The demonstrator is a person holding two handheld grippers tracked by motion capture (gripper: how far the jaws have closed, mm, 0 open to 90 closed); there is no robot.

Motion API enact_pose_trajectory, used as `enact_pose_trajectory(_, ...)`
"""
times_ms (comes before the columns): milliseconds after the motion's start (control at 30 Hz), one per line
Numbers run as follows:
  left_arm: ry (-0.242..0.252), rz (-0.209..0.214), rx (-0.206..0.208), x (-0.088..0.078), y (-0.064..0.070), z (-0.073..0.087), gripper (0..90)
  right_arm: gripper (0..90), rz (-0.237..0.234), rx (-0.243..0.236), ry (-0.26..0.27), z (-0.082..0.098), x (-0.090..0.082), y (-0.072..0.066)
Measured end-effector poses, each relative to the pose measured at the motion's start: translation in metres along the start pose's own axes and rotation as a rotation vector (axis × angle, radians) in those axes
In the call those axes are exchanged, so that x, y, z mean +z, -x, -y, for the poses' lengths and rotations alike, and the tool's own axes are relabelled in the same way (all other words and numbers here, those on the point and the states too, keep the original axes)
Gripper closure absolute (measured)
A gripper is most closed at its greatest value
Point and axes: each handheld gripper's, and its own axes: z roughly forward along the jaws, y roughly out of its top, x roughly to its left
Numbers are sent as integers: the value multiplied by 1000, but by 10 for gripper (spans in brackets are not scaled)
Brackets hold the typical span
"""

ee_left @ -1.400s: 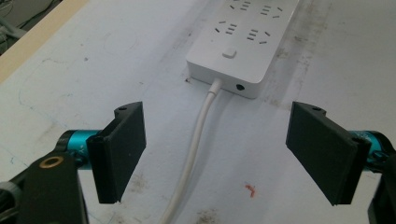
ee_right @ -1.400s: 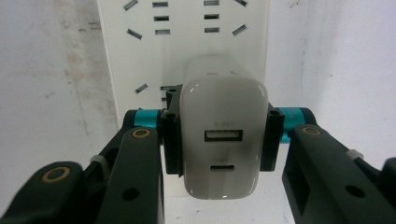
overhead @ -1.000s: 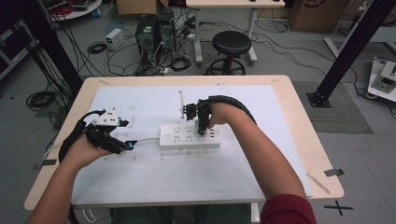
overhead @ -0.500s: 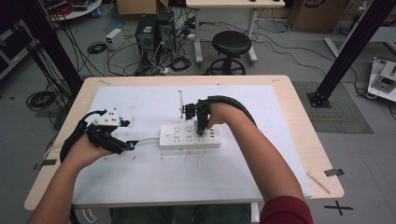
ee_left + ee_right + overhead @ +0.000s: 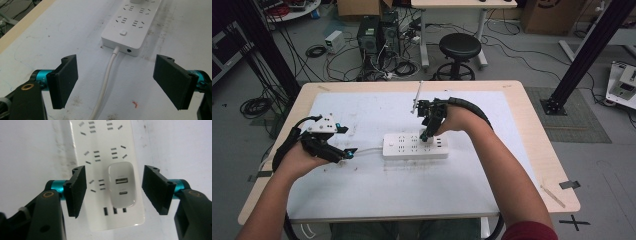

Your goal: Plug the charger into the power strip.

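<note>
My right tongs [image 5: 113, 191] open, jaws either side of white charger [image 5: 122, 185] plugged into power strip [image 5: 415, 145] mid-tabletop [image 5: 522, 165]. My left tongs [image 5: 117, 83] open, straddling strip's cable [image 5: 106, 80].

The left gripper [image 5: 117, 82] has two flat black rectangular jaws, each with a small screw at its top corner, set on shiny teal cylinders. Below its left jaw sits a black body with a brass-ringed hole. In the high view it [image 5: 343, 141] carries a grey three-cornered plate on top, teal tips and a thick black cable looping off behind. The right gripper [image 5: 113, 191] is built alike: black ribbed jaws, teal cylinders, brass-ringed holes in both black arms, a white tie near its left arm. From above it [image 5: 426, 134] trails a black ribbed cable. A dark red sleeve [image 5: 527, 232] covers the right upper arm.
</note>
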Motion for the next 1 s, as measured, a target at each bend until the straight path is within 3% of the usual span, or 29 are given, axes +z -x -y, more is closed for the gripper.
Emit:
enact_pose_trajectory(133, 17, -2, 11, -3, 1, -5, 201, 325, -12, 34, 69, 12, -7, -3)
enact_pose_trajectory(167, 17, 0, 17, -4, 1, -6, 201, 312, -27, 53, 128, 21, -11, -6)
enact_pose_trajectory(267, 32, 0, 22, -5, 1, -7, 201, 289, -23, 69, 198, 30, -16, -12)
enact_pose_trajectory(333, 30, -2, 29, -5, 1, -7, 195, 287, -15, 67, 217, 33, -19, -16)
enact_pose_trajectory(367, 40, 1, 37, -5, 1, -8, 195, 273, -7, 93, 281, 42, -25, -23)
enact_pose_trajectory(500, 61, 17, 38, -4, 1, -9, 194, 265, -6, 91, 314, 47, -27, -27)
enact_pose_trajectory(533, 69, 25, 45, -3, 0, -10, 194, 257, -2, 103, 340, 52, -30, -31)
enact_pose_trajectory(567, 78, 30, 48, -2, -1, -10, 190, 227, 13, 131, 399, 64, -35, -39)
enact_pose_trajectory(633, 80, 33, 50, -1, -2, -10, 190, 221, 14, 143, 419, 68, -36, -41)
enact_pose_trajectory(667, 90, 39, 46, 0, -2, -10, 190, 214, 14, 155, 464, 76, -38, -45)
enact_pose_trajectory(767, 95, 41, 54, 1, -2, -11, 188, 206, 18, 185, 502, 85, -39, -47)
enact_pose_trajectory(800, 101, 43, 56, 2, -3, -11, 188, 206, 24, 201, 545, 94, -40, -48)
enact_pose_trajectory(1000, 123, 37, 44, 0, -5, -10, 188, 203, 34, 248, 618, 113, -40, -47)
